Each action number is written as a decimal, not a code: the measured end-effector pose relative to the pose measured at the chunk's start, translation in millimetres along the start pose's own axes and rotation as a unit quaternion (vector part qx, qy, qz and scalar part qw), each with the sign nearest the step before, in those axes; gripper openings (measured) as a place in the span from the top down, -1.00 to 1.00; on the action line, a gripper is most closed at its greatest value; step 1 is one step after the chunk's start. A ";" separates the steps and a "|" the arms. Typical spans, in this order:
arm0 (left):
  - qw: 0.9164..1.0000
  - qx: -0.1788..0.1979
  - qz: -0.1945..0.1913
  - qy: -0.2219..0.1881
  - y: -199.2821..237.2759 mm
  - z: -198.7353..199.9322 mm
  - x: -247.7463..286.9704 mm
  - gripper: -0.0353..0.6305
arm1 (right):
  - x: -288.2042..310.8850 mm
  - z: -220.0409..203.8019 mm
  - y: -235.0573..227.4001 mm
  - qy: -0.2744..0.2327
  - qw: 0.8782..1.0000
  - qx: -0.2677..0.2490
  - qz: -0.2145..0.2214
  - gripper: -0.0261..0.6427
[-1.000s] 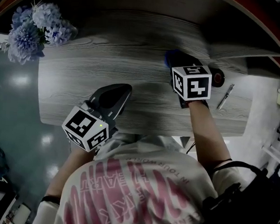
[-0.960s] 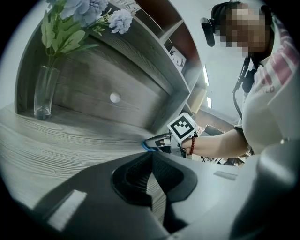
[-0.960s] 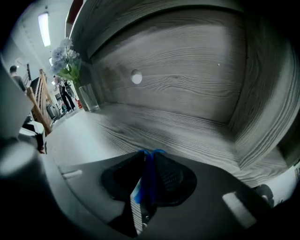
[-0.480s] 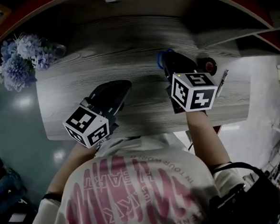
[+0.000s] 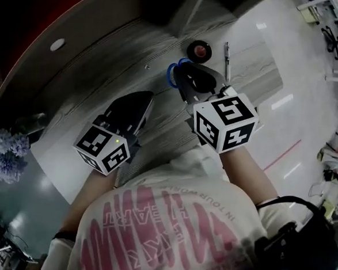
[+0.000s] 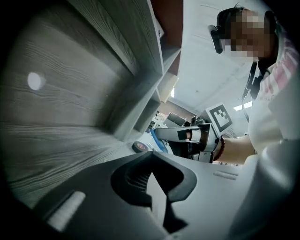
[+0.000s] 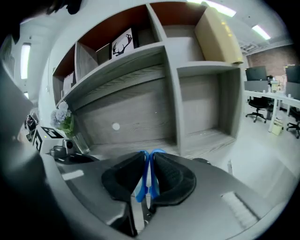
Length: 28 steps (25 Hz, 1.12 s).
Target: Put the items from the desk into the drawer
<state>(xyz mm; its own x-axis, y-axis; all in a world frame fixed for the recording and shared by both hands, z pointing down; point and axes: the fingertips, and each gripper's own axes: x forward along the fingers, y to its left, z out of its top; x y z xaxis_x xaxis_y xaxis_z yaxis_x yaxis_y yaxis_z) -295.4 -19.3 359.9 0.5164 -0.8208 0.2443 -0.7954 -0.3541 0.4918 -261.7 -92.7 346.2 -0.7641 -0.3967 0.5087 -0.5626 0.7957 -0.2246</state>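
In the head view my right gripper (image 5: 186, 82) is shut on blue-handled scissors (image 5: 174, 74), whose loops stick out past the tips over the grey wood desk (image 5: 103, 81). The right gripper view shows the blue handles (image 7: 147, 180) pinched between the jaws of the right gripper (image 7: 149, 163). A black tape roll with a red centre (image 5: 199, 50) and a pen (image 5: 226, 52) lie on the desk beyond them. My left gripper (image 5: 141, 102) hovers to the left, its jaws shut with nothing in them (image 6: 150, 168). No drawer shows in any view.
A vase of blue flowers (image 5: 6, 149) stands at the desk's left end. Shelf compartments (image 7: 197, 103) rise behind the desk, with a beige box (image 7: 218, 35) on top. In the left gripper view the tape roll (image 6: 139, 146) lies near the shelf foot.
The head view has swung and rolled, so the desk now runs diagonally. The right gripper with the blue scissors has come away from the tape roll, left and nearer the person. The left gripper has hardly moved.
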 end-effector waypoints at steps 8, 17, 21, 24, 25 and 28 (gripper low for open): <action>0.995 -0.009 -0.088 0.043 -51.1 -26.7 62.5 0.84 | -85.7 -26.1 -75.9 -0.024 0.991 0.063 -0.117 0.71; 0.992 0.015 -0.102 0.072 -108.4 -52.2 113.7 0.84 | -154.8 -75.2 -137.6 -0.030 0.981 0.105 -0.158 0.71; 0.991 0.020 -0.107 0.079 -133.7 -72.8 126.4 0.84 | -171.4 -94.6 -149.2 -0.026 0.982 0.106 -0.153 0.71; 0.991 0.012 -0.106 0.080 -145.8 -91.3 125.7 0.84 | -176.6 -112.2 -145.4 -0.018 0.984 0.103 -0.142 0.71; 0.991 0.011 -0.106 0.081 -151.4 -96.1 126.8 0.84 | -179.2 -116.6 -145.3 -0.016 0.985 0.103 -0.138 0.71; 0.991 0.013 -0.104 0.086 -158.0 -103.8 122.8 0.84 | -178.0 -124.4 -137.9 -0.011 0.987 0.100 -0.124 0.71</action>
<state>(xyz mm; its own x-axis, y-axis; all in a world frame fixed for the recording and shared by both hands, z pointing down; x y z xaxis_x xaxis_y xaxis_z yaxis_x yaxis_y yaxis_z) -73.3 -17.7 398.9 0.7145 -0.6410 0.2803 -0.6730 -0.5202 0.5258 -8.8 -74.8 389.9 -0.6000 -0.5793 0.5517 -0.7830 0.5667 -0.2565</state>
